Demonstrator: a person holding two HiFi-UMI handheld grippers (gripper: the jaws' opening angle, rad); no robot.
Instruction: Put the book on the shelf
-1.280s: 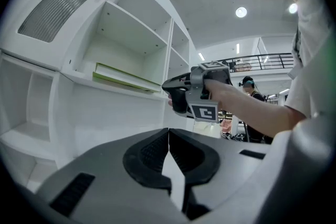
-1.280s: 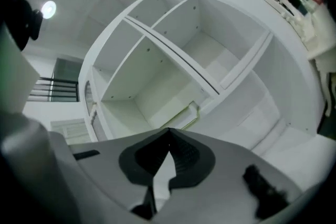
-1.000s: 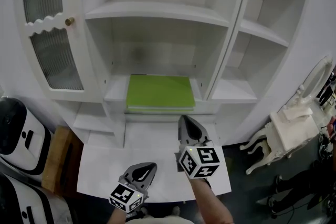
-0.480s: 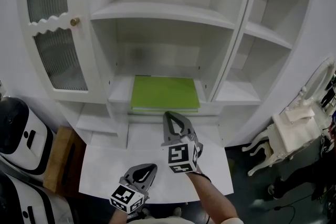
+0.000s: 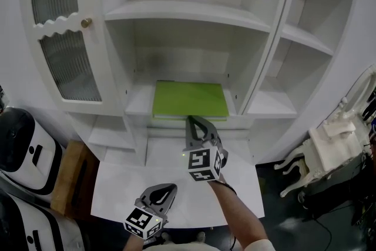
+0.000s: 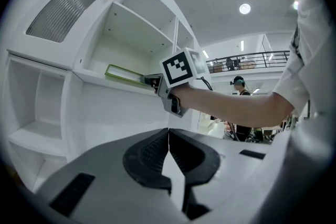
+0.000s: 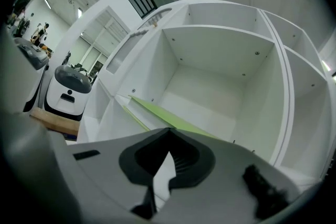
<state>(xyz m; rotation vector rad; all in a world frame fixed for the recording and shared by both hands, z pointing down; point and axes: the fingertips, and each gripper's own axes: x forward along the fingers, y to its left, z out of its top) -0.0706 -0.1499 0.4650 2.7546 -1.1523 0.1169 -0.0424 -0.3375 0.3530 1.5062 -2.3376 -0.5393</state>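
At centre of the head view, the green book [image 5: 190,100] lies flat on the middle shelf [image 5: 138,104] of the white cabinet [image 5: 111,9], its near edge level with the shelf's front lip. The right gripper [image 5: 191,120] has come up and leftward across the frame from its place a second ago over the white bench [image 5: 117,197], and its marker cube now shows different faces, so the wrist has rolled. Its fingers are pressed together with nothing between them. Their tips now sit at the book's near edge. The left gripper view shows them meeting the book's end, though contact cannot be confirmed.

The book itself appears not to have shifted on the shelf. The left gripper [image 5: 171,187] has stayed low at the bottom of the frame above the bench, fingers likewise pressed together and empty.

Reading: the book already rests on the shelf, so placement is essentially done. The right gripper's approach with closed fingers suggests a nudge to seat the book deeper, a push rather than a grasp. A push left of the edge's centre might skew the book.
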